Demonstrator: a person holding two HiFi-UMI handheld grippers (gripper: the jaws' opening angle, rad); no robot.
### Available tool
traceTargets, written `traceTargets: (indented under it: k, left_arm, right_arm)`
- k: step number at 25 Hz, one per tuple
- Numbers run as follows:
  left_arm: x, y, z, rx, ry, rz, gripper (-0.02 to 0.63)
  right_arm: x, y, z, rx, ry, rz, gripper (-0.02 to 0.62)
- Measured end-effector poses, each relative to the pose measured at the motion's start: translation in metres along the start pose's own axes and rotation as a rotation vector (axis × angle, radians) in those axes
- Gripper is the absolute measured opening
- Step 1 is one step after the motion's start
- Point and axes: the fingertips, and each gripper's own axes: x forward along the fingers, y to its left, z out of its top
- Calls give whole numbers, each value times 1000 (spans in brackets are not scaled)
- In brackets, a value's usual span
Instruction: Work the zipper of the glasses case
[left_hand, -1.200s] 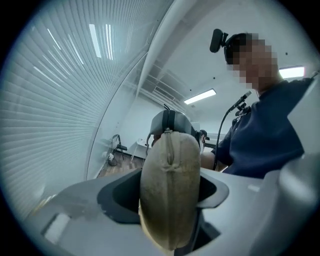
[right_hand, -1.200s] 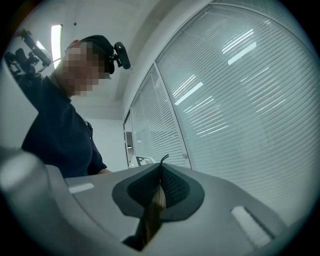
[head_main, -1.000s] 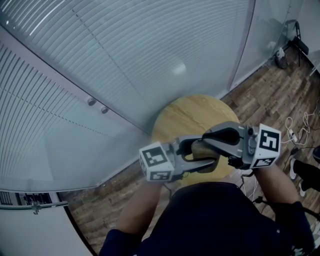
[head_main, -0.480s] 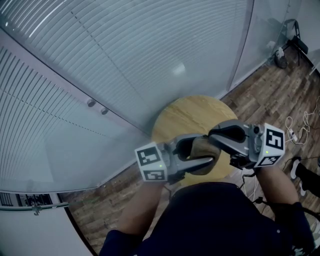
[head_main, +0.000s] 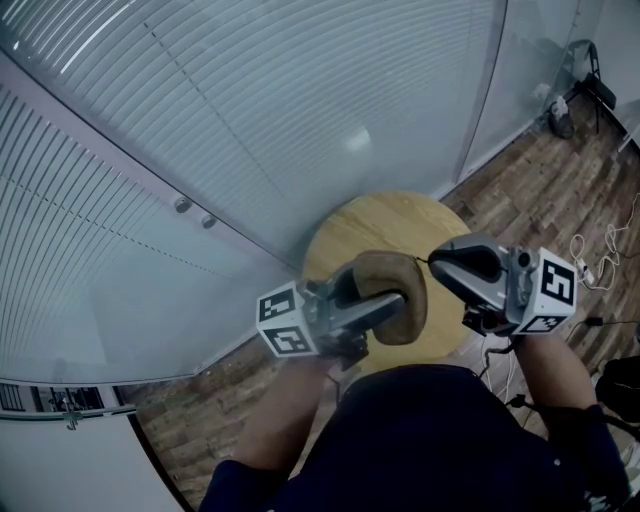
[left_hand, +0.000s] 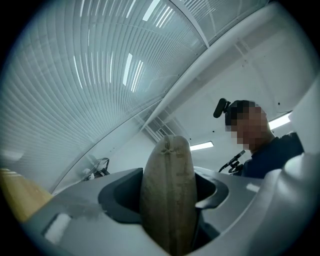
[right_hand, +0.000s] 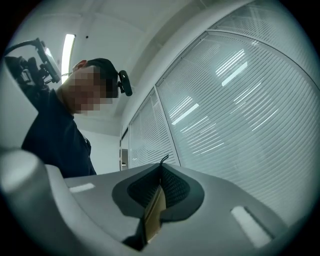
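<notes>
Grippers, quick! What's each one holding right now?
Left gripper: closed on the glasses case.
Right gripper: closed on a thin tan tab, probably the zipper's.

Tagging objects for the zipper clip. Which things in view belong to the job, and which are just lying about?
In the job:
glasses case, clamped in the left hand-held gripper
zipper pull, pinched in the right hand-held gripper

Just lying about:
round wooden table below
white cables
slatted blinds

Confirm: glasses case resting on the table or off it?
Off it. The left gripper is clamped on the glasses case, which hangs in the air above the round wooden table, gripper pointing upward.
</notes>
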Motion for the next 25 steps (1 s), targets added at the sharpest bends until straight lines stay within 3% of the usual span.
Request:
traceTargets:
  k: [4, 16, 25]
  left_arm:
    - [4, 2, 6, -4, -8, -10, 288]
    - [12, 5, 37, -137, -193, -55, 285]
    - [7, 11, 64, -159, -300, -50, 287]
  right_arm:
    - [-1, -2, 2, -25, 1, -18, 12]
    - [0, -1, 16, -99, -25, -46, 11]
    - [-4, 6, 4, -143, -6, -37, 11]
